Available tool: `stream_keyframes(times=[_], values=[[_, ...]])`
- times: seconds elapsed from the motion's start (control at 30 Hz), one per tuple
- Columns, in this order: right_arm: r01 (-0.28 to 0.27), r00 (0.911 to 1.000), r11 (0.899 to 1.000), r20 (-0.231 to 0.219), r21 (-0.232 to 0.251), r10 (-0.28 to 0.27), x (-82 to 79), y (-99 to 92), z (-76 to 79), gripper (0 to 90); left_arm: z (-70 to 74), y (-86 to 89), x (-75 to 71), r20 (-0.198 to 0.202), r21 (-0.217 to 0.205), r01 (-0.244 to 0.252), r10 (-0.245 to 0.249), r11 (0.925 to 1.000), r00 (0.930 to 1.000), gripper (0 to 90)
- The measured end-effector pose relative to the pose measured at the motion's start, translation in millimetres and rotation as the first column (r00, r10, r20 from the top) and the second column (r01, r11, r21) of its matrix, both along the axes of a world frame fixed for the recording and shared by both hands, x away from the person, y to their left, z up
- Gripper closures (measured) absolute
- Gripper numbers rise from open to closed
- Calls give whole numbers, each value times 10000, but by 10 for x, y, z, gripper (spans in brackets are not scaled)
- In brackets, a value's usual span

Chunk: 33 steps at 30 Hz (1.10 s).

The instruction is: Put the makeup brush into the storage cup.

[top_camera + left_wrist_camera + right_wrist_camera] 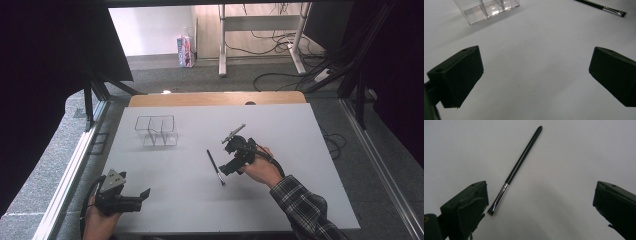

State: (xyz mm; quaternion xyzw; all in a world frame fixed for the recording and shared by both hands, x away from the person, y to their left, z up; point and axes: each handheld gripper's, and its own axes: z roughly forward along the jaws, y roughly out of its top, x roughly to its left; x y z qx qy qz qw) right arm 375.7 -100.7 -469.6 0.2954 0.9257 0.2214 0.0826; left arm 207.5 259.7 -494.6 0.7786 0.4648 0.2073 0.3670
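Right claw (540, 202) released, jaws wide; the brush (517, 167) lies flat at centre frame, its bristles beside the lower-left jaw. We risk nudging it aside. Left claw (534, 77) released, idle.

This was a lab or recording workspace: a plain white surface (280, 200) sat framed by black curtains (45, 75) and metal rails (75, 165), with loose cables (280, 50) trailing across grey carpet (200, 80) beneath a bare desk frame (260, 25) behind.
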Motion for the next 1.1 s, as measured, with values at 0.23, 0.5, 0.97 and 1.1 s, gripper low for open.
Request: stream_keyframes(times=[0.23, 0.5, 0.97, 1.1], values=[[11, 9997, 9996, -230, -280, -18, 36, 99, -36, 0, -2, 2, 0, -20, 11, -10, 10, 10000, 10000, 0], [-16, 9987, 9975, -508, -712, -20, 89, 193, -91, 12, -3, 2, -1, -21, -2, -26, 26, 10000, 10000, 0], [-137, 9980, 9921, -629, -1243, 59, 110, 434, -138, 162, -2, 7, -6, -9, -9, -17, 17, 10000, 10000, 0], [-198, 9970, 9903, -767, -1377, 93, 125, 456, -174, 207, -2, 7, -7, -6, -12, -18, 18, 10000, 10000, 0]])
